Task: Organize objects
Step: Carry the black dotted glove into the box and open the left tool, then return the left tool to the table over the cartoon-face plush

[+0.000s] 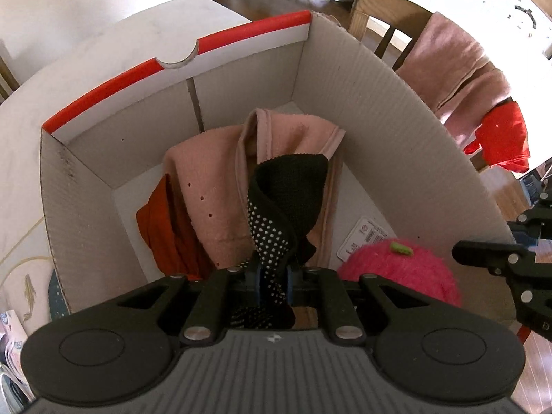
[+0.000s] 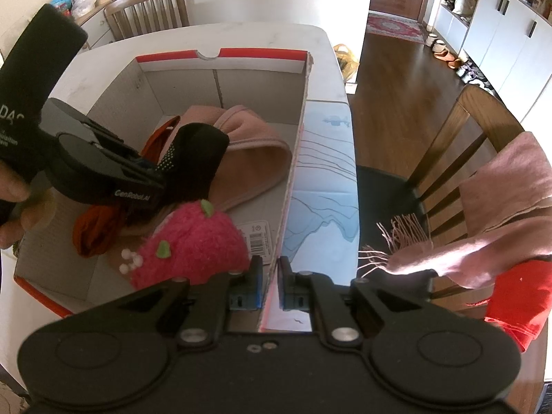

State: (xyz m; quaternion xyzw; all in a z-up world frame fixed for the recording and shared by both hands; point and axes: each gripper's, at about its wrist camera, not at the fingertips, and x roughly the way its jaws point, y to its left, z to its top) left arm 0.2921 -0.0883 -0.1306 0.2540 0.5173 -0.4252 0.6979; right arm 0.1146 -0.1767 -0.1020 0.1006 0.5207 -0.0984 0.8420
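Observation:
A cardboard box (image 1: pixel 241 38) with a red rim stands on the table; my left gripper (image 1: pixel 272 270) hangs inside it, shut on a black sock (image 1: pixel 289 186) with white grip dots. The sock drapes over a pink cloth (image 1: pixel 214 179) lying in the box beside an orange-red cloth (image 1: pixel 162 227). A fuzzy pink sock (image 1: pixel 403 269) with green spots lies at the near right corner. In the right wrist view my right gripper (image 2: pixel 269 265) is shut on the top edge of the box's right wall (image 2: pixel 293 172). The left gripper (image 2: pixel 155 176) and black sock (image 2: pixel 200 148) show at left there.
A wooden chair (image 2: pixel 465 131) to the right of the table carries a pink fringed scarf (image 2: pixel 500 214) and a red cloth (image 2: pixel 517 296). A pale blue printed sheet (image 2: pixel 324 179) lies beside the box. Another chair (image 2: pixel 148 7) stands at the table's far side. A hand (image 2: pixel 13 189) holds the left gripper.

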